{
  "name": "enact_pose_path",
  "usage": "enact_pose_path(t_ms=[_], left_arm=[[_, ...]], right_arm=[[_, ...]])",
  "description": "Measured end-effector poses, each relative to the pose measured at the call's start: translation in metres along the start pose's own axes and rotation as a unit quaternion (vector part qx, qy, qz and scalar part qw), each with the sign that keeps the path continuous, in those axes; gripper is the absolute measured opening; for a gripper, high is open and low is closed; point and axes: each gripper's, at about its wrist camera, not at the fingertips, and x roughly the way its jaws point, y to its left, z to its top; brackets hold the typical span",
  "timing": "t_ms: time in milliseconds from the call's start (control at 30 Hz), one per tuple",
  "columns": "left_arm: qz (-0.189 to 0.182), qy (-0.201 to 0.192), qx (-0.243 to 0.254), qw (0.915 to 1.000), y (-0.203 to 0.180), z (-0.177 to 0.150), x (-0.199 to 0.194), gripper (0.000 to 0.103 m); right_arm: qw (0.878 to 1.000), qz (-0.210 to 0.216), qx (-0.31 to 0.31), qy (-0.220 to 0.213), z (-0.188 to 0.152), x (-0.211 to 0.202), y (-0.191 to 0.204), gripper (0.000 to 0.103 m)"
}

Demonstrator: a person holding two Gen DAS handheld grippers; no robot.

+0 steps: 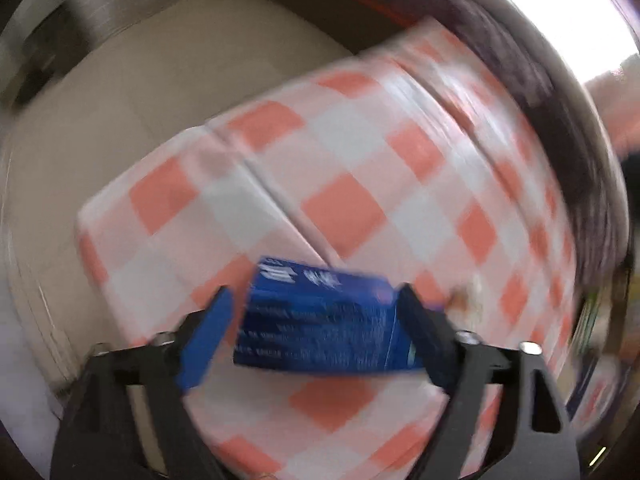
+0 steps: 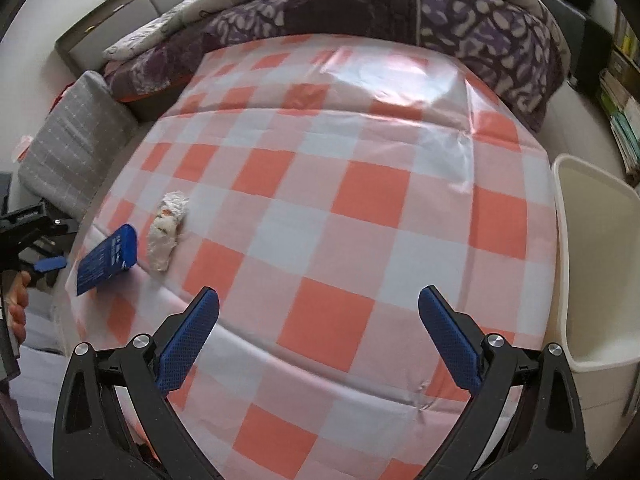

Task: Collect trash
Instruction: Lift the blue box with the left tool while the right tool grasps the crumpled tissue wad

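A blue carton (image 1: pixel 320 320) with white print lies on the orange-checked tablecloth (image 1: pixel 360 168). My left gripper (image 1: pixel 316 300) is open with the carton between its fingers; the right finger touches its end and a gap stays at the left one. In the right wrist view the carton (image 2: pixel 106 258) sits at the table's left edge, with a crumpled white tissue (image 2: pixel 166 230) just right of it. The left gripper's blue fingertip (image 2: pixel 50 265) shows beside the carton. My right gripper (image 2: pixel 318 312) is open and empty over the near middle of the cloth (image 2: pixel 360 200).
A cream plastic bin (image 2: pixel 596 264) stands at the table's right side. A purple patterned quilt (image 2: pixel 400 4) lies behind the table, a grey cushion (image 2: pixel 72 148) at the left, and books on shelves (image 2: pixel 624 112) at the far right. The left wrist view is motion-blurred.
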Motion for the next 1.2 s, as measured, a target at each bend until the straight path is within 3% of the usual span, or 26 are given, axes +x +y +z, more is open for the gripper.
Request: enact_pose_path(t_ms=[100, 167, 200, 300, 433, 533, 567, 667, 733, 767, 833, 967, 1200], left_arm=[[0.036, 0.001, 0.109, 0.9934, -0.025, -0.014, -0.004, 0.088], [0.068, 0.001, 0.184, 0.9805, -0.041, -0.026, -0.003, 0.09], [0.098, 0.001, 0.23, 0.9682, -0.051, -0.036, 0.001, 0.09], [0.129, 0.014, 0.301, 0.9448, -0.066, -0.053, 0.016, 0.09], [0.15, 0.023, 0.347, 0.9256, -0.073, -0.059, 0.04, 0.092], [0.164, 0.013, 0.333, 0.9285, -0.065, -0.047, 0.059, 0.092], [0.159, 0.002, 0.321, 0.9337, -0.06, -0.041, 0.062, 0.092], [0.091, 0.016, 0.245, 0.965, -0.035, -0.024, 0.068, 0.091], [0.029, 0.024, 0.173, 0.9842, -0.011, -0.014, 0.068, 0.074], [0.03, 0.015, 0.161, 0.9864, -0.006, -0.012, 0.064, 0.066], [0.009, 0.012, 0.114, 0.9934, 0.006, -0.003, 0.055, 0.039], [-0.041, -0.012, 0.035, 0.9985, 0.03, 0.006, 0.035, 0.026], [-0.087, -0.072, 0.002, 0.9936, 0.031, 0.007, -0.008, 0.023]], right_arm=[[1.0, -0.006, -0.012, -0.001, 0.001, -0.003, -0.001, 0.096], [1.0, -0.011, -0.011, 0.001, 0.002, -0.003, -0.004, 0.096], [1.0, -0.01, -0.005, 0.003, 0.003, -0.003, -0.007, 0.096], [1.0, -0.005, 0.004, 0.012, 0.004, 0.001, -0.008, 0.096], [1.0, -0.004, -0.001, 0.012, 0.003, 0.004, -0.004, 0.096], [1.0, -0.005, -0.004, 0.008, 0.005, 0.005, -0.002, 0.096], [1.0, -0.005, -0.004, 0.008, 0.005, 0.006, -0.001, 0.096], [1.0, -0.002, -0.009, 0.011, 0.006, 0.01, 0.002, 0.096], [1.0, 0.0, -0.013, 0.014, 0.007, 0.016, 0.007, 0.096], [1.0, 0.001, -0.014, 0.013, 0.008, 0.018, 0.01, 0.096], [1.0, 0.007, -0.016, 0.012, 0.01, 0.023, 0.02, 0.096], [0.999, 0.015, -0.027, 0.011, 0.013, 0.038, 0.052, 0.096], [0.999, 0.026, -0.037, 0.009, 0.031, 0.073, 0.122, 0.096]])
